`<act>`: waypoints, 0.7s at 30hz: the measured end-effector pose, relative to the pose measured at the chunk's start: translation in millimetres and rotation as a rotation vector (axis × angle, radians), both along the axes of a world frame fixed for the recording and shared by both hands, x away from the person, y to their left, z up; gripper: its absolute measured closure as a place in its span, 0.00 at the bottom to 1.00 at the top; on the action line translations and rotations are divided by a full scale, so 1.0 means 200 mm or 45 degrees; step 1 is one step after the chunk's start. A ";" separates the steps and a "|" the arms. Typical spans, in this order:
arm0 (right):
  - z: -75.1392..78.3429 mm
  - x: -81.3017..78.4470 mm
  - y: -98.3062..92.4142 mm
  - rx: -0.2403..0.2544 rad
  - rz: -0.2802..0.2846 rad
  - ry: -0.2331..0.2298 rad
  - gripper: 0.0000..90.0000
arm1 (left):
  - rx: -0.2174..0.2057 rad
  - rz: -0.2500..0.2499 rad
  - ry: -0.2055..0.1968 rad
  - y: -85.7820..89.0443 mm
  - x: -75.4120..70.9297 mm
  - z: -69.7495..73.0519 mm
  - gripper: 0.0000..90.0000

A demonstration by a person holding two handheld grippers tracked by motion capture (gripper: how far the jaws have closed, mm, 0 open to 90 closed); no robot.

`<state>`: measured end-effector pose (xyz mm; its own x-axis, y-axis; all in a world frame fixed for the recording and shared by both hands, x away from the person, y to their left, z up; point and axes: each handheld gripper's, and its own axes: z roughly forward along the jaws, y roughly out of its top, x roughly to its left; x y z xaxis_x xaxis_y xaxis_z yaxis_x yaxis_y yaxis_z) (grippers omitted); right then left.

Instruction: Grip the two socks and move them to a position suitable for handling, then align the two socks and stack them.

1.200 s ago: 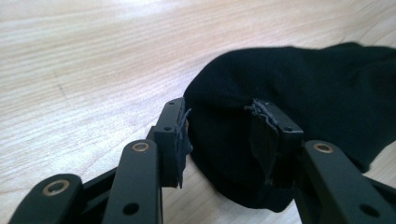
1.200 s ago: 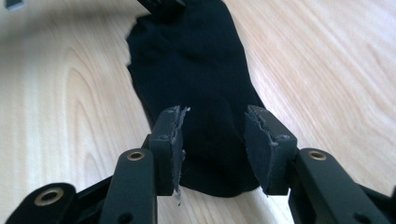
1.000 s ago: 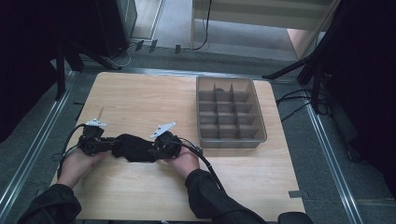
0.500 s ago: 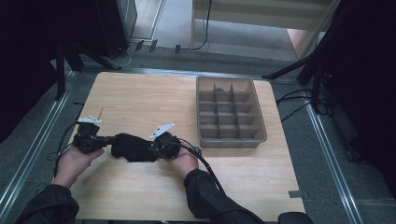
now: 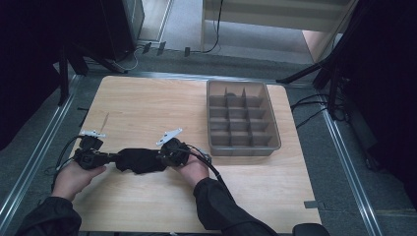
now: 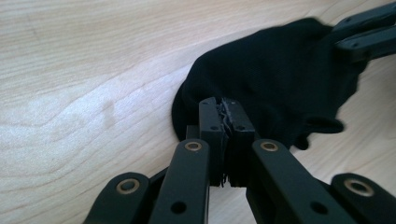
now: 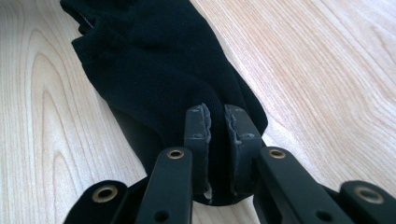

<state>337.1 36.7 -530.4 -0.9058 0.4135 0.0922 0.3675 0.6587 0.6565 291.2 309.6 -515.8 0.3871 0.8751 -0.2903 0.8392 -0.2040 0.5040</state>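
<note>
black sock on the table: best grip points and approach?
Take the black sock by its two ends, coming in low along the table from either side. It lies limp and flat, so only the thin ends give an edge. The left gripper and right gripper are each shut on one end.

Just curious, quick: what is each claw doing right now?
Left claw: closed, pinching one end of the black sock.
Right claw: closed on the other end of the sock.
</note>
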 end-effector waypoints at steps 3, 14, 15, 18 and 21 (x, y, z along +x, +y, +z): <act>0.00 0.00 0.00 0.002 -0.002 0.002 0.84 | 0.024 -0.014 0.001 -0.01 0.00 -0.02 0.96; 0.13 -0.03 -0.04 0.117 0.015 0.002 0.81 | -0.027 0.017 -0.081 0.01 -0.08 0.08 0.80; 0.13 -0.04 -0.04 0.121 0.023 -0.001 0.82 | -0.026 0.019 -0.103 0.01 -0.09 0.09 0.80; 0.15 -0.07 -0.03 0.125 0.051 0.007 0.84 | -0.029 0.000 -0.118 -0.01 -0.10 0.11 0.81; 0.11 -0.10 0.00 0.111 0.080 0.031 0.81 | -0.010 -0.037 -0.076 -0.04 -0.09 0.08 0.83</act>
